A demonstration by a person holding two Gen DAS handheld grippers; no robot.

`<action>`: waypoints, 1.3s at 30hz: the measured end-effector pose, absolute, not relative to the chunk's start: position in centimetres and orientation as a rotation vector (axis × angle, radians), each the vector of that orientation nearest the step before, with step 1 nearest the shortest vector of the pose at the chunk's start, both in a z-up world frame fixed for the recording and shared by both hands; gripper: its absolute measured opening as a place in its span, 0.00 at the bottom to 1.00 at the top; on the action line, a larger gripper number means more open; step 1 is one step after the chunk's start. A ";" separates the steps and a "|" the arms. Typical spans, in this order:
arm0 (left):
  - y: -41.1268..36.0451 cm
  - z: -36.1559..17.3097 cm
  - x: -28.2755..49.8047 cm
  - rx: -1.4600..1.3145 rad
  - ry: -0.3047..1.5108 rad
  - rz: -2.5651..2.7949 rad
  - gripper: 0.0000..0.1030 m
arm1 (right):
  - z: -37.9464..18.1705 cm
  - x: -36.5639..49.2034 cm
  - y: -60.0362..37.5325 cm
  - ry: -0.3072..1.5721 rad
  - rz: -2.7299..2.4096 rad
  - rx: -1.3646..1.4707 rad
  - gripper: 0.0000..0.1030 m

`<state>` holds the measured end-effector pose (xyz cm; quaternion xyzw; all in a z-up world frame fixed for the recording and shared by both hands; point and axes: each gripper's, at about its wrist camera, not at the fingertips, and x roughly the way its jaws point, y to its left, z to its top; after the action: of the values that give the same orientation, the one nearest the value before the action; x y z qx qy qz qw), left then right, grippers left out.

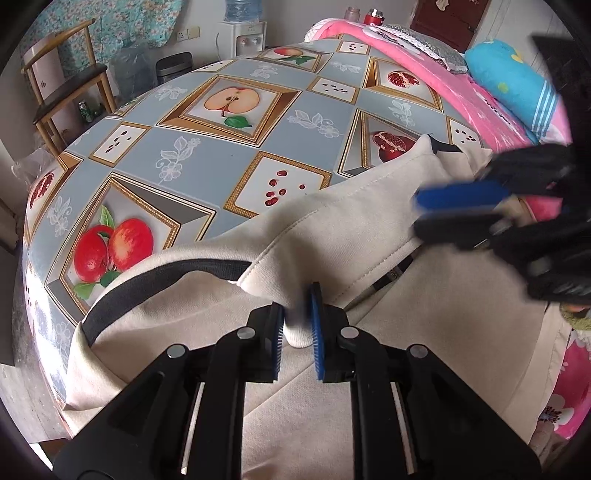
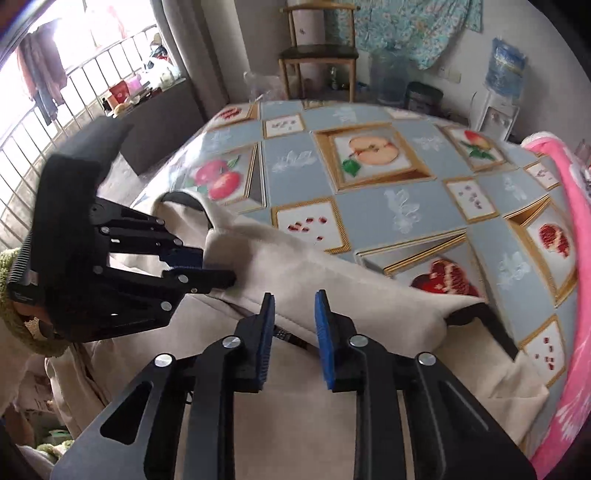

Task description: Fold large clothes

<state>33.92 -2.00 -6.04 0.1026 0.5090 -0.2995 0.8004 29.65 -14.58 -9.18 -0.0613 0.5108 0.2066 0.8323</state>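
A cream garment (image 1: pixel 369 229) with black trim lies spread over the near part of the table (image 1: pixel 229 155), which wears a fruit-print cloth; one folded flap runs across it from left to right. The left gripper (image 1: pixel 297 325) pinches a bunched fold of that cream fabric between its blue pads, jaws narrow around the cloth. The right gripper (image 2: pixel 294 325) hangs just above the garment with a narrow gap between its pads and nothing caught in it; from the left wrist view it is blurred, so I can't be sure whether a fingertip brushes the fabric. Behind the table stands a water dispenser (image 1: pixel 246 35) carrying a blue bottle (image 1: pixel 242 10), with a dark bin (image 1: pixel 173 66) just beside it; what the bin holds is hidden. A wooden chair (image 1: pixel 68 88) stands to the left, and pink bedding (image 1: pixel 443 85) lines the right edge.
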 end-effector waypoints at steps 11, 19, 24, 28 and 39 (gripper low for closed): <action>3.4 -3.1 35.1 0.100 0.996 -0.533 0.35 | -10.2 29.8 -15.2 1.104 0.458 -0.090 0.16; -0.7 -2.8 35.8 0.118 0.977 -0.647 0.35 | -10.3 29.8 -15.4 1.101 0.454 -0.089 0.16; -1.5 -5.3 36.5 0.173 1.046 -0.595 0.36 | -10.4 29.9 -15.5 1.099 0.459 -0.079 0.16; -1.1 -3.7 35.2 0.153 0.985 -0.596 0.32 | -10.4 29.8 -15.6 1.095 0.462 -0.074 0.16; -4.8 -6.2 32.5 0.284 1.032 -0.700 0.33 | -10.2 29.3 -16.9 1.097 0.425 -0.089 0.15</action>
<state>32.47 -4.85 -6.16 0.1327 0.4815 -0.3265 0.8024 29.34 -16.92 -10.15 -0.0422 0.5174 0.2004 0.8309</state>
